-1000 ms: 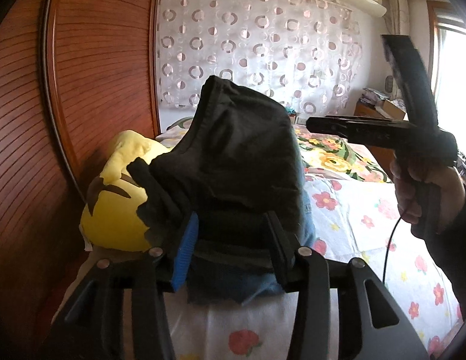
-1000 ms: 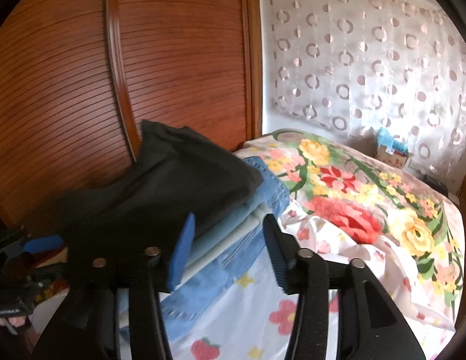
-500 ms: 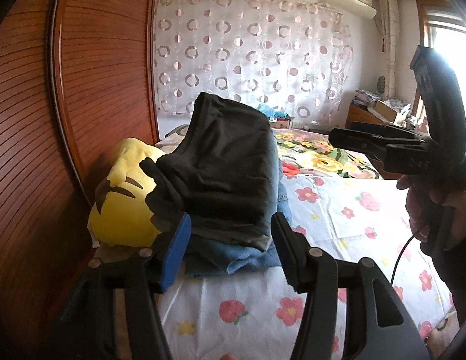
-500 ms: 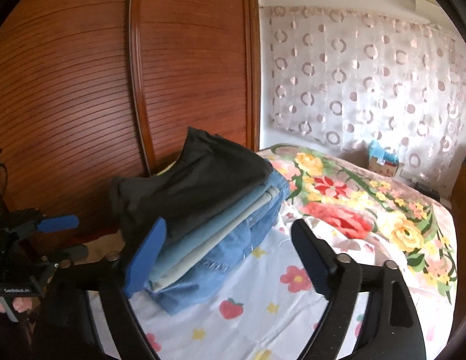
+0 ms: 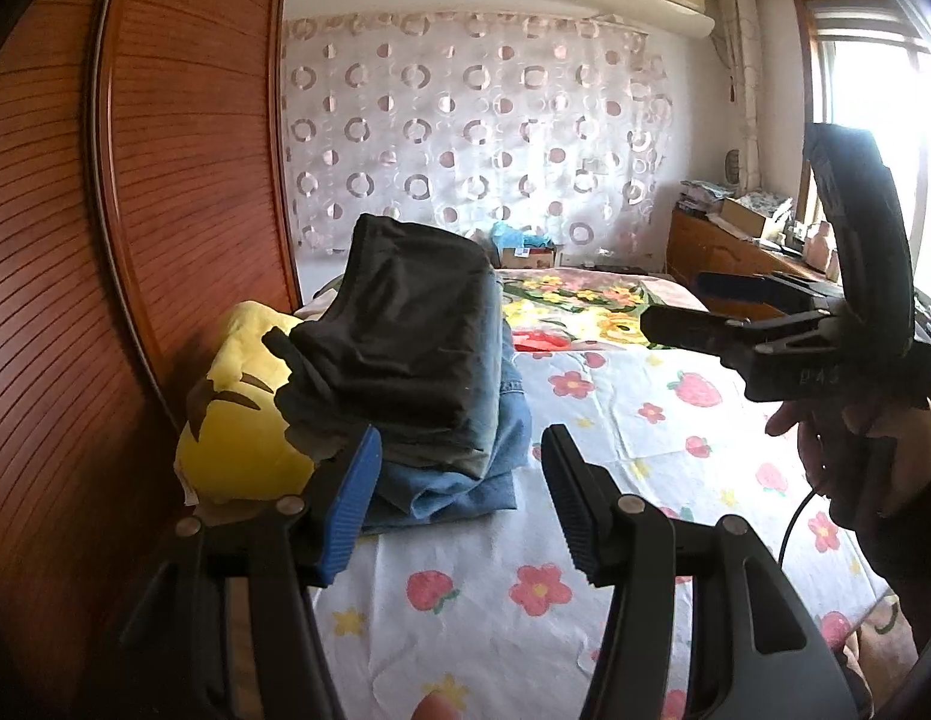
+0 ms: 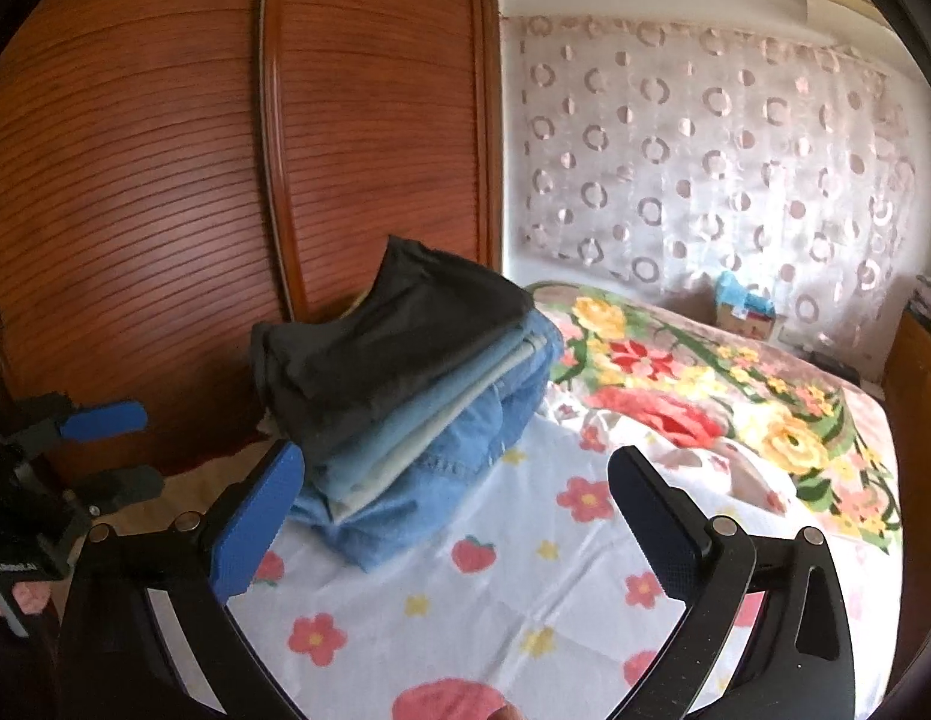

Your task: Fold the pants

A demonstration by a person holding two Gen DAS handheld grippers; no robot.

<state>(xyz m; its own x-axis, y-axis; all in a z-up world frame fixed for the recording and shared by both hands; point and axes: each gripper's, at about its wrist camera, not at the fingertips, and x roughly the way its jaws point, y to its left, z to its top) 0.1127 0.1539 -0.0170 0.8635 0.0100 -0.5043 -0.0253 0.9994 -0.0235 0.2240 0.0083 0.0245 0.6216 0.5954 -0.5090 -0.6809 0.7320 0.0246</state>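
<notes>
Folded black pants (image 5: 414, 342) (image 6: 393, 342) lie on top of a stack of folded blue jeans (image 5: 459, 480) (image 6: 441, 444) at the left edge of the bed. My left gripper (image 5: 459, 498) is open and empty, a little in front of the stack. My right gripper (image 6: 453, 516) is open wide and empty, to the right of the stack and apart from it. The right gripper also shows in the left wrist view (image 5: 723, 306), held up at the right. The left gripper shows at the left edge of the right wrist view (image 6: 111, 450).
A white sheet with flowers and strawberries (image 5: 615, 450) (image 6: 525, 588) covers the near bed. A bright floral blanket (image 6: 705, 384) lies further back. A yellow plush toy (image 5: 243, 420) sits left of the stack against the wooden wardrobe (image 5: 165, 180). A wooden dresser (image 5: 723, 252) stands at the right.
Both grippers have pulled back from the stack, leaving the black pants on top. The right gripper's jaws have opened wider.
</notes>
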